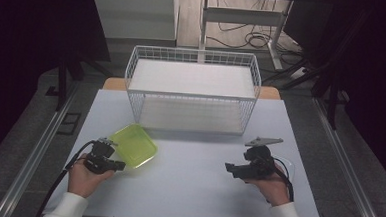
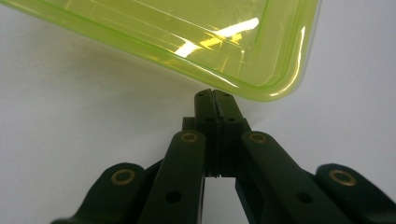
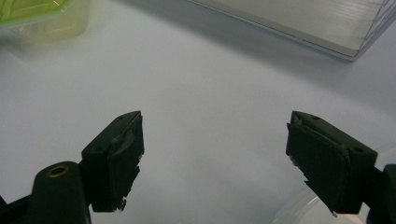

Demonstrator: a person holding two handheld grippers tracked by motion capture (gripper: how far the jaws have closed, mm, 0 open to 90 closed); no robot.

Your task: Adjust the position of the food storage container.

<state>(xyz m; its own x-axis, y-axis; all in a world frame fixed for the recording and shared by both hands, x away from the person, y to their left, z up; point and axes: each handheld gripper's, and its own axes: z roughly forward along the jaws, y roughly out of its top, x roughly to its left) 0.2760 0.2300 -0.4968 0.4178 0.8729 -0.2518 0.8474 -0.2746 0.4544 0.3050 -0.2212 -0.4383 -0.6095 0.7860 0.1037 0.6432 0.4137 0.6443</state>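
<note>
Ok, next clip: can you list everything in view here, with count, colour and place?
lid: 1, clear yellow-green, table's near left, at the left tool's tips
wire basket: 1, white, far middle of table, pale sheet inside
clear container: 1, transparent, rim beside the right tool
table: 1, pale grey
cables: several, dark, floor beyond the table
left tool: 1, black, shut, tips at the lid's edge
right tool: 1, black, open, over bare table
hands: 2, white sleeves, near edge
</note>
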